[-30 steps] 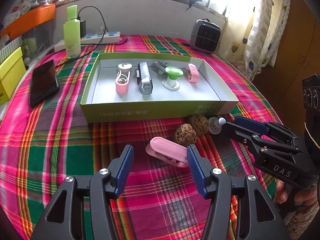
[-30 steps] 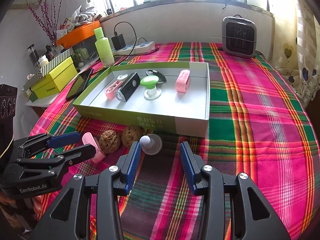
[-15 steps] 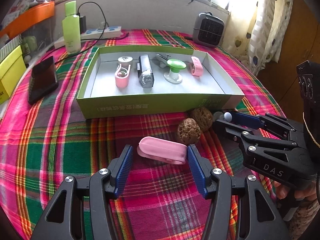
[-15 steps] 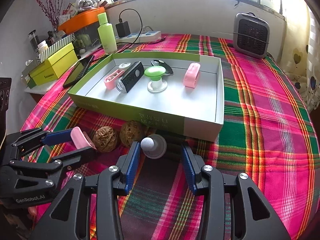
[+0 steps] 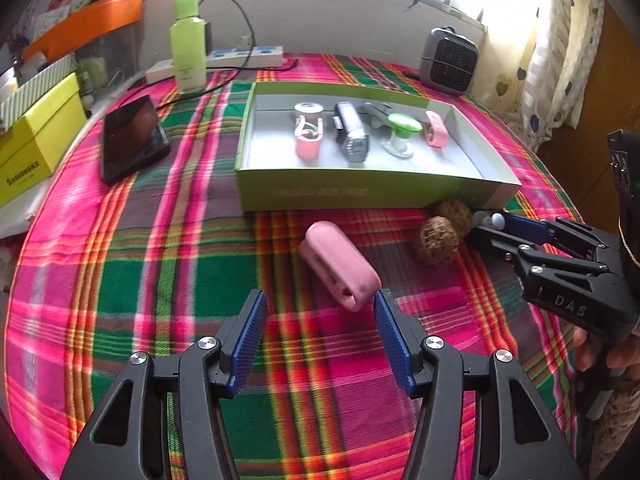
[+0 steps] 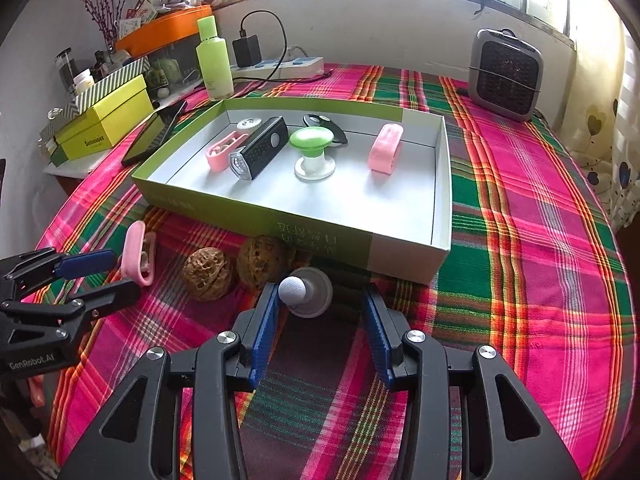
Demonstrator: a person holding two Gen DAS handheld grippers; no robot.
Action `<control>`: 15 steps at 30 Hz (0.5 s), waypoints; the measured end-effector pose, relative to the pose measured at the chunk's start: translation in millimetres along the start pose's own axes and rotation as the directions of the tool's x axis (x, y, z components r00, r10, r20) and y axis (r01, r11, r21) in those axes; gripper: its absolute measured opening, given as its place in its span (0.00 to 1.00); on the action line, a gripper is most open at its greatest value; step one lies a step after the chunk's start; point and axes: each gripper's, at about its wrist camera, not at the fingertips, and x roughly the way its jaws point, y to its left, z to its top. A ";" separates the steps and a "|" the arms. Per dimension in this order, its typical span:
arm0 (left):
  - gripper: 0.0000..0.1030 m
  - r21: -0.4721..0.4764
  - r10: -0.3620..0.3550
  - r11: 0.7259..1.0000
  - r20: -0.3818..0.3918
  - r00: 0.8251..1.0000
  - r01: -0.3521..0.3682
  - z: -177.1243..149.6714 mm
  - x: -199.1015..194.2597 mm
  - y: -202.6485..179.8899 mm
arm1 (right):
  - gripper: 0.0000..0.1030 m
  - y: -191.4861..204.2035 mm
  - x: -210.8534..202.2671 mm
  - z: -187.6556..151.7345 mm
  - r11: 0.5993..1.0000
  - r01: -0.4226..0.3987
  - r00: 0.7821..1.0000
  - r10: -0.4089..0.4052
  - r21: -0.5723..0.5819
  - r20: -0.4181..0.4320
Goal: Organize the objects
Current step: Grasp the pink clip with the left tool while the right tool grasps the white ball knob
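- Green box (image 6: 256,216), white inside, sits on the plaid surface (image 6: 520,240); the print on its wall is unreadable.
- Left gripper (image 5: 318,308), marked "GenRobot.AI", has its fingers spread around the near end of the pink clip (image 5: 340,266).
- Right gripper (image 6: 320,304), marked "DAS", is released around a white knob (image 6: 308,290).
- Two walnuts (image 6: 208,274) lie beside the box.

Two black plastic grippers, left gripper (image 5: 318,320) and right gripper (image 6: 320,320): ribbed blue fingers (image 5: 246,340), silver screws, white lettering ("DAS", "GenRobot.AI").
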 end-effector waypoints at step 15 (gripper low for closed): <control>0.53 -0.024 -0.009 1.000 0.021 1.000 0.009 7.1 5.5 -0.7 | 0.42 3.2 1.9 0.9 1.000 0.029 1.000 -0.029 -0.007 -0.004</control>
